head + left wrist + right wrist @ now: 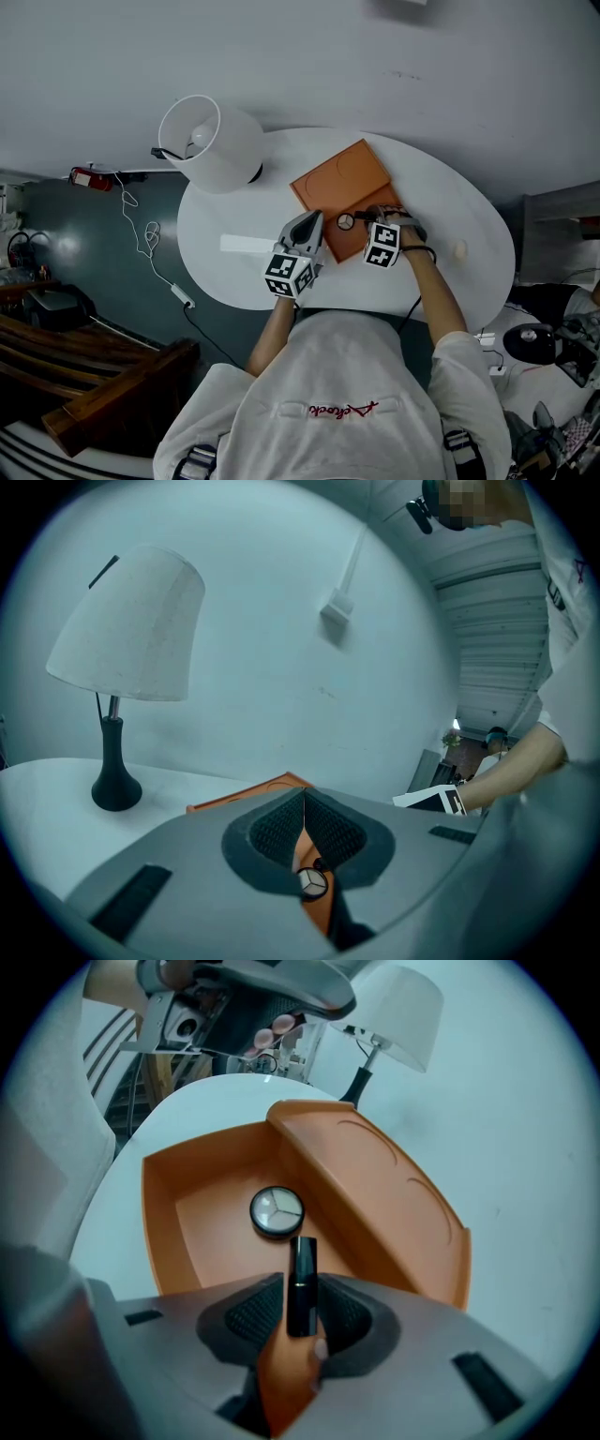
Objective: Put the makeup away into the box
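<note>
Black lipstick (301, 1279) is gripped between the jaws of the right gripper (298, 1305) over the open orange box (164, 1204), set toward the tabletop's (431, 216) far edge. A round compact (277, 1212) is seen inside. The left gripper (302, 808) is closed on nothing.

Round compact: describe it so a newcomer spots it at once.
On the white table sits an open orange box. The round compact lies on its tray floor: a black-rimmed disc with a pale three-wedge face, unlike the slim black lipstick tube held in the right gripper.

Only illegible red script (342, 410) on the white shirt (281, 441)
</note>
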`<state>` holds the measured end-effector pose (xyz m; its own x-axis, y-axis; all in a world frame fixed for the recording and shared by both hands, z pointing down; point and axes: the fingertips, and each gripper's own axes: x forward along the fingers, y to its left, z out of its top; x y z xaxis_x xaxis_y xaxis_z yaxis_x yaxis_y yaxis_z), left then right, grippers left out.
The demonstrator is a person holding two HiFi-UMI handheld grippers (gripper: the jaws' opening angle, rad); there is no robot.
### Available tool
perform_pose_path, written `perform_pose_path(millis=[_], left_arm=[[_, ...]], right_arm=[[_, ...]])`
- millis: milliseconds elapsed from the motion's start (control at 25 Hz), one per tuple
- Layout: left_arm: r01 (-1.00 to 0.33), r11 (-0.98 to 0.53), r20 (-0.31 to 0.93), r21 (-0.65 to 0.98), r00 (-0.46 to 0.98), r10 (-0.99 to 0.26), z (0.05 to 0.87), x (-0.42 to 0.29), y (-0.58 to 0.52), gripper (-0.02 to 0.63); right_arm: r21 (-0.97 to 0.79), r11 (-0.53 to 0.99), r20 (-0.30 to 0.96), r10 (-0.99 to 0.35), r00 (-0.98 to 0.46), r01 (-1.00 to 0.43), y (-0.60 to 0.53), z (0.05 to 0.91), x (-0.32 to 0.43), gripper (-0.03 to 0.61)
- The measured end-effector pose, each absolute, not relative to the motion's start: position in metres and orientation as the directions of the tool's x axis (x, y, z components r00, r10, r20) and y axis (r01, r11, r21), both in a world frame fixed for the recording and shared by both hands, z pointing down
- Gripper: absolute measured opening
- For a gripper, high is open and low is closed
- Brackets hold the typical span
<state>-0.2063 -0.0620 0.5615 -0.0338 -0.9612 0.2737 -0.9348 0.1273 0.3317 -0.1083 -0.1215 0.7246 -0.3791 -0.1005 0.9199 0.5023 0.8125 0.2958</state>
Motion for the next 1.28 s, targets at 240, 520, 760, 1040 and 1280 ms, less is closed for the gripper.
perform_pose_path(millis=[240, 520, 760, 1040, 1280], left_arm=[[-0.934, 0.127, 0.279, 0.333, -0.031, -0.96, 0.564, -0.207, -0.062, 0.011], [-0.938, 0.093, 0.267, 0.334, 0.0, -0.964, 0.562, -0.2, -0.068, 0.011], [-0.944, 0.045, 0.253, 0.325, 0.041, -0.967, 0.554, -0.185, -0.075, 0.011], [-0.948, -0.001, 0.244, 0.32, 0.084, -0.966, 0.549, -0.17, -0.082, 0.011], [-0.947, -0.043, 0.239, 0.318, 0.124, -0.963, 0.545, -0.154, -0.091, 0.011]], right_arm=[[0.304, 0.82, 0.913, -0.106, -0.394, 0.485, -0.122, 0.724, -0.112, 0.146], [0.346, 0.836, 0.881, -0.132, -0.455, 0.426, -0.122, 0.699, -0.114, 0.143], [0.43, 0.836, 0.822, -0.208, -0.53, 0.34, -0.127, 0.674, -0.114, 0.023], [0.342, 0.936, 0.753, -0.223, -0.62, 0.079, -0.131, 0.65, -0.107, 0.02], [-0.046, 0.917, 0.568, -0.303, -0.766, -0.397, -0.157, 0.605, -0.095, 0.02]])
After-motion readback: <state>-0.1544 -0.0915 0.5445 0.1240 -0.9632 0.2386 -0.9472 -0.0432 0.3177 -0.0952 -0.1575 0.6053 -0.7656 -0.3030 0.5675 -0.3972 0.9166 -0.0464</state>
